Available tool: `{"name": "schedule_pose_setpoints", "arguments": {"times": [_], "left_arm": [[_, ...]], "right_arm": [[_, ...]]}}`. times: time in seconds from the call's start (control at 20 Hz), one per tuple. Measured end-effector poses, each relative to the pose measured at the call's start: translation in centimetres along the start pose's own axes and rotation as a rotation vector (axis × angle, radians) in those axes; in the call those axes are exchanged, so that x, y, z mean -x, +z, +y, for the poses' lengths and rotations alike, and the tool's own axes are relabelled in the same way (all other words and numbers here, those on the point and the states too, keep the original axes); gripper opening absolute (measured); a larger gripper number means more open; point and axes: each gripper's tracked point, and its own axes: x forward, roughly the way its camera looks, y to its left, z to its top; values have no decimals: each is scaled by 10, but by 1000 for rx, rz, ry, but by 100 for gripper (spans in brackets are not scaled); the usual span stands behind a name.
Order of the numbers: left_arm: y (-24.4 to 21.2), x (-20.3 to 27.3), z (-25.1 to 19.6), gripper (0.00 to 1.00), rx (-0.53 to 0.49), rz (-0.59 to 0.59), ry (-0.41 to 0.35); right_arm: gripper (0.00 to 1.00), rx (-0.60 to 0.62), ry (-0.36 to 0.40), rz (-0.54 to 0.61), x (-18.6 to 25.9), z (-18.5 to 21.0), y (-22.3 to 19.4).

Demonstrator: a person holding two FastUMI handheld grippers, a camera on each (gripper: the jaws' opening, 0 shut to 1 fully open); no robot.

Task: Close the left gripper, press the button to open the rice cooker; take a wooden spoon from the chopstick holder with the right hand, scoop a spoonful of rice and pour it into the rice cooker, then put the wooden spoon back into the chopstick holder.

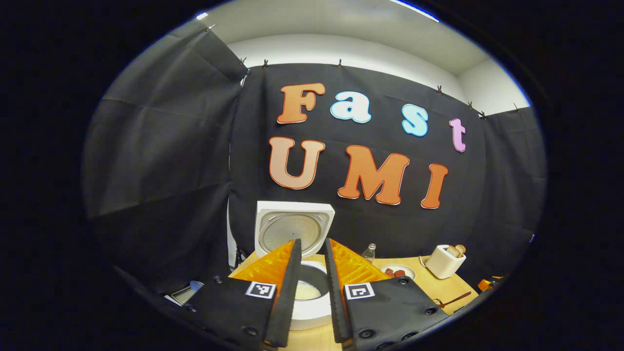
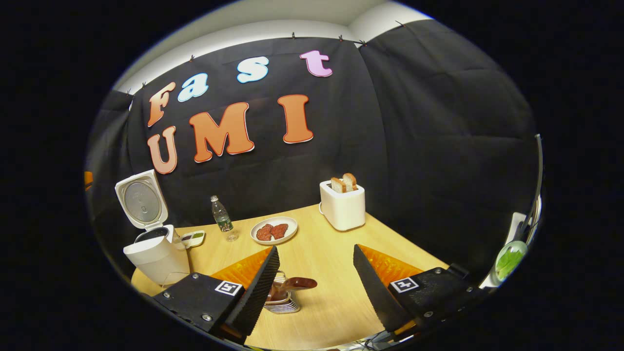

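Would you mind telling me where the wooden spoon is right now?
In the right gripper view the wooden spoon sits in the chopstick holder on the table, just beyond the right gripper, nearer its left finger.

No readable text stands on the rice cooker (image 2: 155, 243), toaster (image 2: 342, 206) or bottle (image 2: 222, 217).
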Motion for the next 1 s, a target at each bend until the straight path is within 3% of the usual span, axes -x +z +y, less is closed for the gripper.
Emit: {"name": "schedule_pose_setpoints", "arguments": {"times": [0.15, 0.35, 0.4, 0.45, 0.5, 0.6, 0.65, 0.9, 1.0], "left_arm": [[-1, 10, 7, 43, 10, 1, 7], [-4, 18, 23, 96, 33, 4, 37], [-8, 20, 28, 99, 32, 9, 49], [-11, 22, 33, 92, 26, 17, 63], [-14, 24, 37, 92, 20, 25, 71], [-17, 28, 48, 92, 11, 39, 89], [-18, 29, 53, 99, 8, 43, 104], [-18, 37, 67, 96, -31, 49, 131], [-16, 38, 72, 96, -43, 49, 144]], "right_arm": [[95, -50, 11, 43, -11, 9, -22], [95, -137, 22, 108, -22, 21, -50], [95, -161, 23, 118, -24, 23, -54], [93, -189, 29, 129, -25, 26, -60], [92, -222, 32, 142, -26, 28, -64], [84, -294, 31, 157, -32, 31, -71], [77, -332, 27, 162, -33, 32, -73], [56, -474, 36, 168, -41, 43, -69], [40, -490, 34, 173, -45, 44, -68]]}}
